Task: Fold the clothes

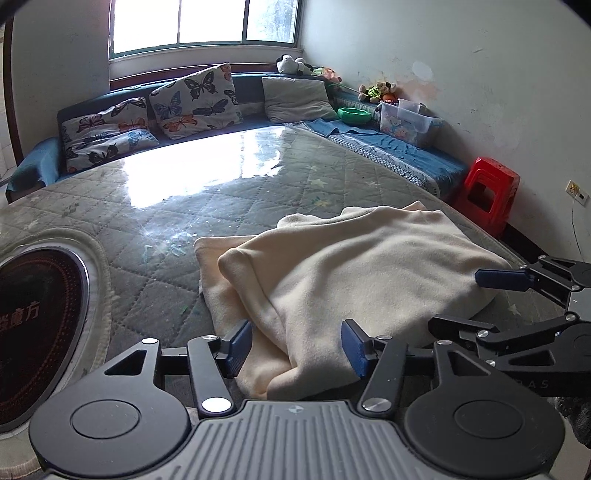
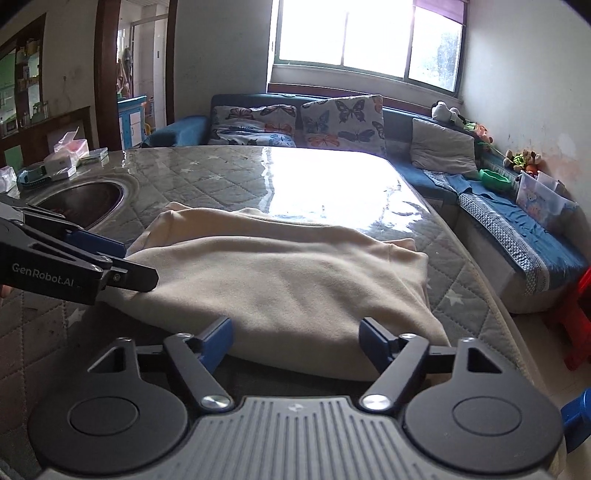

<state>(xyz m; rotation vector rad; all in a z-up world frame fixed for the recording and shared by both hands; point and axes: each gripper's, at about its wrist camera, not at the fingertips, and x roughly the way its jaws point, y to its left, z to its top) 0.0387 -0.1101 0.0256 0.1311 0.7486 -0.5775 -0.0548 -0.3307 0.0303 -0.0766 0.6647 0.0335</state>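
Nearest the left wrist camera, left gripper [image 1: 295,349] with blue-padded jaws apart, the near corner of the folded cream fleece garment [image 1: 332,280] lying loose between them, gripped by neither pad. Likewise at the right wrist camera: right gripper [image 2: 297,347] with jaws spread wide at the garment's near edge, cloth between but not pinched. Garment spread in a folded heap on the grey quilted, star-printed bench [image 2: 229,173] under a glossy clear cover, close to its near right edge. To the left, set into the bench, a round dark cooktop with white rim [image 1: 40,321]. Farther back, a blue sofa [image 2: 406,125] with butterfly-print cushions [image 1: 195,99] and a plain grey cushion [image 1: 295,98]. Off to the right, a red plastic stool [image 1: 487,192]. Behind all, a bright window [image 1: 207,22].
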